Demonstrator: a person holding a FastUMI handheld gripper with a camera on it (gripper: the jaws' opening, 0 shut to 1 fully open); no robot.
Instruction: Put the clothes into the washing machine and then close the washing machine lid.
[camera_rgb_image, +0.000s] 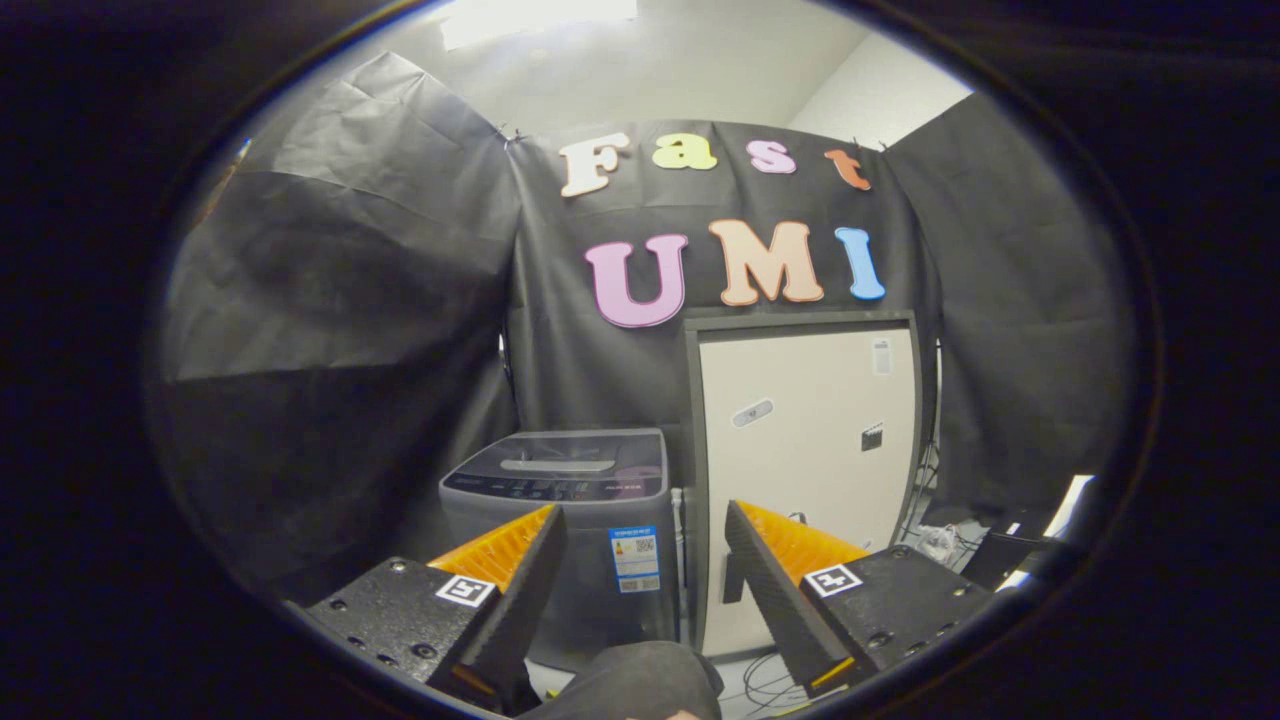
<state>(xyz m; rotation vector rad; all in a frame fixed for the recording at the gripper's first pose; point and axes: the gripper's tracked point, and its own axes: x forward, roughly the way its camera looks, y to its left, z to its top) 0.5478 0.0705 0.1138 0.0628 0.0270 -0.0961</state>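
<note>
A small grey top-loading washing machine (570, 530) stands on the floor against the black booth wall, its dark lid (565, 462) lying flat and closed. My gripper (645, 535) is open, fingers wide apart with nothing between them, well short of the machine. A dark bundle of cloth (640, 680) lies low between the fingers, close to me.
A tall cream cabinet (810, 450) with a grey frame stands right beside the machine. Cables and assorted clutter (950, 545) lie on the floor to the right of the cabinet. Black cloth walls close in the left side and the back.
</note>
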